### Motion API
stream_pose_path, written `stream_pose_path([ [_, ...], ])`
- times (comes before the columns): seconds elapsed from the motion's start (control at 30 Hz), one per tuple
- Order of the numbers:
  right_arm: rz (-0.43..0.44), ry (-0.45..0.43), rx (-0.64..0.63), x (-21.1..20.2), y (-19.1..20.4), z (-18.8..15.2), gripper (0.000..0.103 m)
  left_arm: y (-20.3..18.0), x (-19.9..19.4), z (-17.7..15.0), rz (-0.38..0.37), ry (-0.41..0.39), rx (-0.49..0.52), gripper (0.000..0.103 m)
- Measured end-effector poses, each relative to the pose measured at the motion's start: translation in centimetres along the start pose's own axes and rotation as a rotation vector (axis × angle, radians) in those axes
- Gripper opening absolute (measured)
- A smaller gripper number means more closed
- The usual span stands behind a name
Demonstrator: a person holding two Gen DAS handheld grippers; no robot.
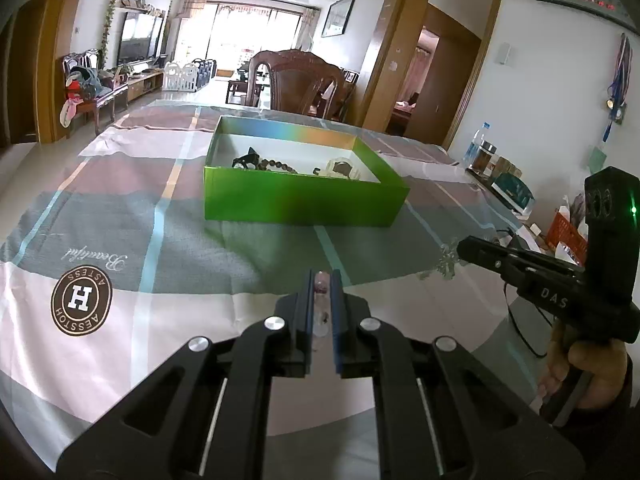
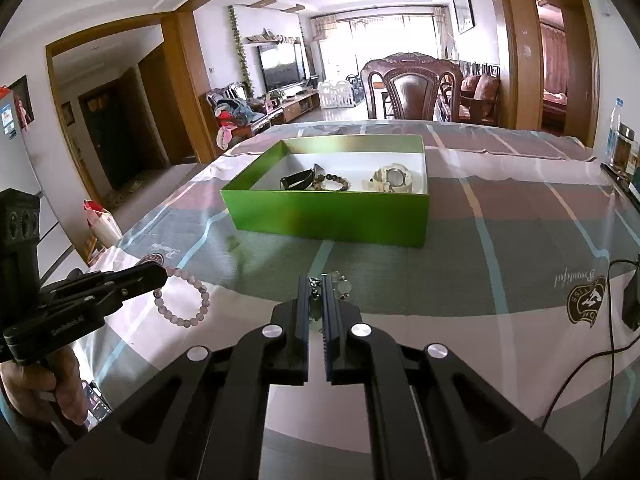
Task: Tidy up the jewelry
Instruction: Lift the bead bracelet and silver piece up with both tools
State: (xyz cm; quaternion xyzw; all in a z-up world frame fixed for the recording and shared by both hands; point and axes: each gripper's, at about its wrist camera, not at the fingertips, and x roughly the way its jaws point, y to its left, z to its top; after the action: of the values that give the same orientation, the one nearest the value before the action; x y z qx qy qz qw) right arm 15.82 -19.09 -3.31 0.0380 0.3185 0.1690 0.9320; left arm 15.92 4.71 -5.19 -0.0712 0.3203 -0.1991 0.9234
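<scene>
The left gripper (image 1: 322,280) pinches a pink bead bracelet (image 2: 182,296) at the table's near left, and the right gripper (image 2: 318,280) pinches a clear crystal piece (image 1: 446,260) nearby. The green box (image 2: 332,216) farther back holds a watch (image 2: 394,178), beads (image 2: 332,182) and a dark band (image 2: 296,180).

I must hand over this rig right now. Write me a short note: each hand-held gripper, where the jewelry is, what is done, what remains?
Left hand-held gripper: shut on the pink bead bracelet, just above the cloth.
Right hand-held gripper: shut on a clear-bead chain piece.
Green box: already holds a black band, a brown bead bracelet and a white watch.
Left to do: carry both held pieces into the box.
</scene>
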Motion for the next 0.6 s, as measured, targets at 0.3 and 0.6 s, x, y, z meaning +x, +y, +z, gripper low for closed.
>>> stream_pose_path([
  [0.3, 0.006, -0.007, -0.001, 0.2, -0.2, 0.3, 0.006, -0.3, 0.7, 0.9, -0.002, 0.007, 0.009, 0.008],
  [0.6, 0.037, -0.112, -0.015, -0.1, -0.6, 6.8, 0.006, -2.3, 0.5, 9.2, -0.019, -0.063, 0.115, 0.008],
])
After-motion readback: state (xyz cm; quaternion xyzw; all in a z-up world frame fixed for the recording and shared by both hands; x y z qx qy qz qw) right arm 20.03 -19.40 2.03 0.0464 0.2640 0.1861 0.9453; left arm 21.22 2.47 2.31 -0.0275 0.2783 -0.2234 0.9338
